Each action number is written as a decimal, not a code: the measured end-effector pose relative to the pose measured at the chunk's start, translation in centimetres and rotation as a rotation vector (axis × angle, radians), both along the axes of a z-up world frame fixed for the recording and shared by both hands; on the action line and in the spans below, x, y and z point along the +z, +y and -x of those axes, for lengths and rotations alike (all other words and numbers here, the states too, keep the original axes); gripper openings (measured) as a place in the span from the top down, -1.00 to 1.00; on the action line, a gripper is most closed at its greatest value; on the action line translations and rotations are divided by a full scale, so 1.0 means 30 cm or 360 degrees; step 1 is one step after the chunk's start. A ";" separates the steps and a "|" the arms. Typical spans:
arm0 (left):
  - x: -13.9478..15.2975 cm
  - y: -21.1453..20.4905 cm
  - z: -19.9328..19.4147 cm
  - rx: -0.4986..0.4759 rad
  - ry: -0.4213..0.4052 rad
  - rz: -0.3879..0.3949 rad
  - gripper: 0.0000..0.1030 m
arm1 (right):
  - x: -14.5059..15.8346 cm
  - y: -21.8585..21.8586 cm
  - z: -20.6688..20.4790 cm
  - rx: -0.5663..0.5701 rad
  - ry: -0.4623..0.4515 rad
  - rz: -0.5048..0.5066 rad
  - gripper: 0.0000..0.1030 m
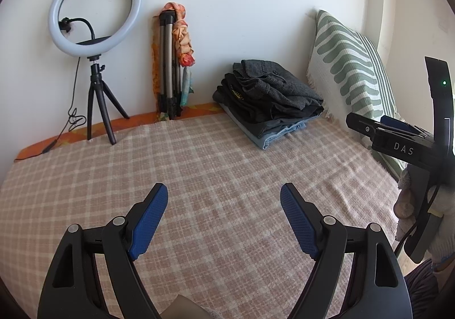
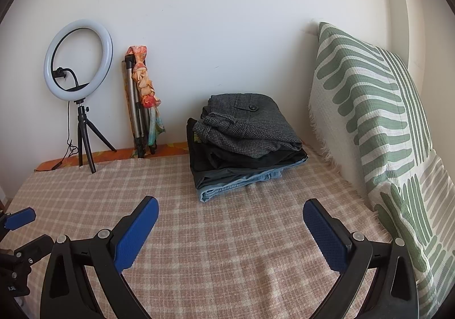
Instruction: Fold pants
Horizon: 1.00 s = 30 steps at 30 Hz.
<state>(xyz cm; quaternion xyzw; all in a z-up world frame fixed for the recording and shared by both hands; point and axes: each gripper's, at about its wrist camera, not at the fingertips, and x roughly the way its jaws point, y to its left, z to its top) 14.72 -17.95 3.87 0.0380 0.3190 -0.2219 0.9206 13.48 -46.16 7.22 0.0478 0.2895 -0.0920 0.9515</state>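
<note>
A stack of folded pants (image 1: 267, 102) (image 2: 244, 142) lies at the far side of the bed, near the wall. Grey checked pants are on top, dark ones under them, pale blue denim at the bottom. My left gripper (image 1: 223, 196) hovers open over the checked blanket (image 1: 199, 154), with nothing between its blue pads. My right gripper (image 2: 230, 211) is also open and empty, a short way in front of the stack. The right gripper's body (image 1: 398, 142) shows at the right edge of the left wrist view, in a gloved hand (image 1: 443, 222).
A green and white patterned pillow (image 2: 378, 131) leans on the wall at the right. A ring light on a small tripod (image 1: 93, 34) and a folded tripod with a scarf (image 1: 173, 63) stand at the back left. A cable (image 1: 65, 131) trails there.
</note>
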 end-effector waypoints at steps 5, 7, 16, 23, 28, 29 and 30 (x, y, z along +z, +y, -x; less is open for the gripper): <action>-0.001 -0.002 0.001 -0.0007 0.0000 0.0002 -0.58 | 0.000 -0.002 0.000 0.0001 -0.0003 -0.0003 -1.00; -0.002 -0.005 0.002 -0.0006 -0.0001 0.0000 -0.58 | 0.000 -0.001 0.002 0.0001 -0.0002 0.0000 -1.00; -0.003 0.003 0.000 0.0023 -0.0004 -0.0005 -0.58 | -0.001 0.002 0.003 0.0004 -0.0002 -0.0001 -1.00; -0.003 -0.002 0.009 0.0027 -0.0036 -0.0024 -0.58 | -0.001 0.005 -0.001 0.0016 0.0000 0.0004 -1.00; -0.005 -0.011 0.011 0.0040 -0.0042 -0.0048 -0.58 | -0.002 0.009 -0.005 0.0031 0.0002 0.0000 -1.00; -0.006 -0.011 0.010 0.0047 -0.0039 -0.0051 -0.58 | -0.003 0.008 -0.006 0.0033 0.0003 0.0001 -1.00; -0.007 -0.013 0.008 0.0048 -0.0028 -0.0049 -0.58 | -0.004 0.009 -0.007 0.0032 0.0003 0.0006 -1.00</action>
